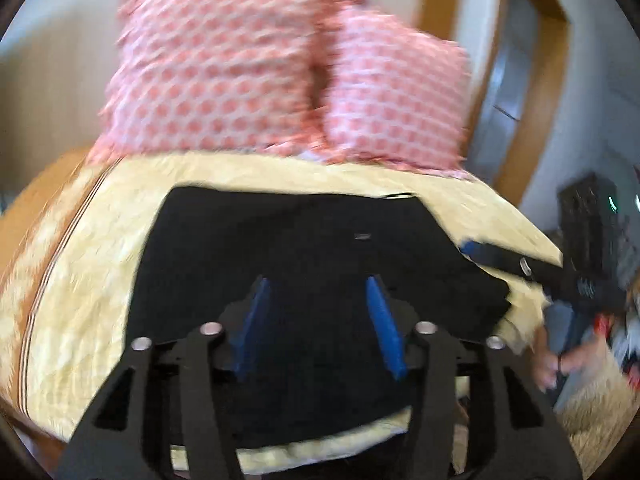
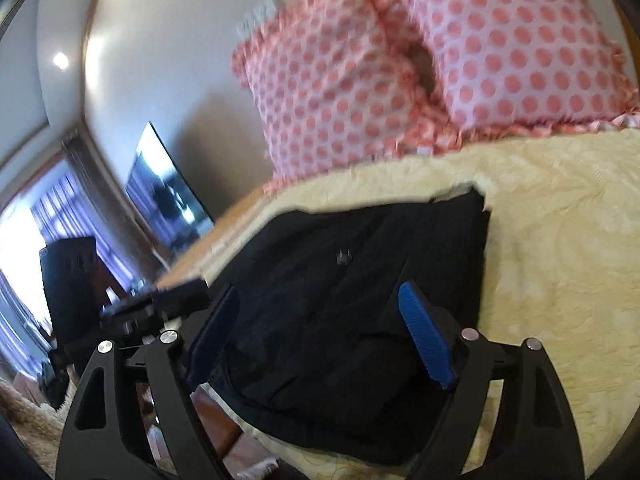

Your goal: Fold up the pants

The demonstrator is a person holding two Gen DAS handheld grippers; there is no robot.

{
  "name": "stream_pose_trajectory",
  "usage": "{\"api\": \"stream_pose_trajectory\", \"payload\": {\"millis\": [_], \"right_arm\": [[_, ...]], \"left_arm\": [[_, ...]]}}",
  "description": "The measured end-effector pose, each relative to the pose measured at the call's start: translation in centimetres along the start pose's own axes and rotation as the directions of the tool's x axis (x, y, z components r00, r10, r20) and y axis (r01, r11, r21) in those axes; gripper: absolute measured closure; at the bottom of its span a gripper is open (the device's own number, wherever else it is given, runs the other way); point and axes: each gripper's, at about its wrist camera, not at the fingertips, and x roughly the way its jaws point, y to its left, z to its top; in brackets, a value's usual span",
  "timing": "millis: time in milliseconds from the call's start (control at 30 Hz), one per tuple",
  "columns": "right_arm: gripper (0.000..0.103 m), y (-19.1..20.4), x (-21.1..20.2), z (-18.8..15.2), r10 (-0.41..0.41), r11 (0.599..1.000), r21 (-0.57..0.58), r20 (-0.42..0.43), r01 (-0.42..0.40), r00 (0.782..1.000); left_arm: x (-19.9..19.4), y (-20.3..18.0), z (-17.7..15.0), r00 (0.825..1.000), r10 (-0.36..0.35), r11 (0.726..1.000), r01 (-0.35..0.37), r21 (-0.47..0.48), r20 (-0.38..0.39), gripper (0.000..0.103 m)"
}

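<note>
Black pants [image 1: 304, 264] lie folded into a rough rectangle on a cream bedspread [image 1: 88, 288]; they also show in the right wrist view [image 2: 340, 292]. My left gripper [image 1: 318, 292] is open and empty, hovering above the near part of the pants. My right gripper [image 2: 320, 300] is open and empty above the pants' near edge. The right gripper's fingers also show in the left wrist view [image 1: 500, 258] at the pants' right side. The left gripper shows in the right wrist view [image 2: 160, 304] at the left.
Two pink polka-dot pillows [image 1: 224, 72] [image 2: 500, 44] stand at the head of the bed. A wooden bed frame edge [image 1: 28, 208] runs on the left. A TV screen [image 2: 168, 192] and a dark chair [image 2: 68, 280] stand beyond the bed.
</note>
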Motion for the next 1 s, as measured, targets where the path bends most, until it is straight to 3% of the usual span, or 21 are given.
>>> {"api": "stream_pose_trajectory", "payload": {"millis": [67,133,200,300,433,567,667,767,900,1000], "right_arm": [[0.019,-0.4,1.1,-0.7,-0.043,0.999,0.003,-0.054,0.043,0.998],[0.019,-1.4,1.9,-1.8,-0.065,0.998,0.014,-0.096,0.067,0.993],[0.02,-1.5,1.6,-1.7,-0.052,0.998,0.016,-0.103,0.054,0.993],[0.02,-2.3,0.9,-0.2,-0.024,0.997,0.073,-0.079,0.029,0.997],[0.02,-5.1,0.8,3.1,-0.139,0.98,0.137,-0.051,0.144,0.989],[0.028,-8.9,3.2,4.9,-0.161,0.954,0.23,-0.144,0.191,0.976],[0.033,-10.4,4.7,5.1,-0.145,0.942,0.274,-0.189,0.194,0.971],[0.036,-10.9,5.7,4.9,-0.132,0.944,0.273,-0.205,0.186,0.97],[0.036,-11.0,6.1,5.3,-0.129,0.948,0.262,-0.199,0.179,0.971],[0.045,-10.9,6.7,5.5,-0.119,0.953,0.252,-0.199,0.168,0.973]], "left_arm": [[1.7,1.2,-0.7,0.995,0.083,0.996,-0.084,-0.019,-0.062,0.044],[3.3,2.4,-1.9,0.987,0.075,0.995,-0.083,-0.052,-0.145,0.045],[2.9,2.3,-1.9,0.99,0.067,0.996,-0.074,-0.052,-0.121,0.044],[2.3,3.5,0.1,0.995,-0.022,0.993,0.01,-0.122,-0.096,0.044],[2.1,6.7,3.5,0.998,0.048,0.977,-0.056,-0.204,-0.044,0.043],[4.7,9.8,5.7,0.985,0.085,0.966,-0.118,-0.23,-0.149,0.044],[7.3,11.9,6.0,0.967,0.035,0.954,-0.109,-0.281,-0.254,0.045],[9.0,13.0,6.0,0.954,-0.037,0.94,-0.068,-0.334,-0.297,0.045],[10.1,13.3,6.0,0.946,-0.062,0.937,-0.055,-0.345,-0.319,0.045],[10.7,13.7,6.2,0.944,-0.087,0.932,-0.035,-0.36,-0.318,0.044]]}}
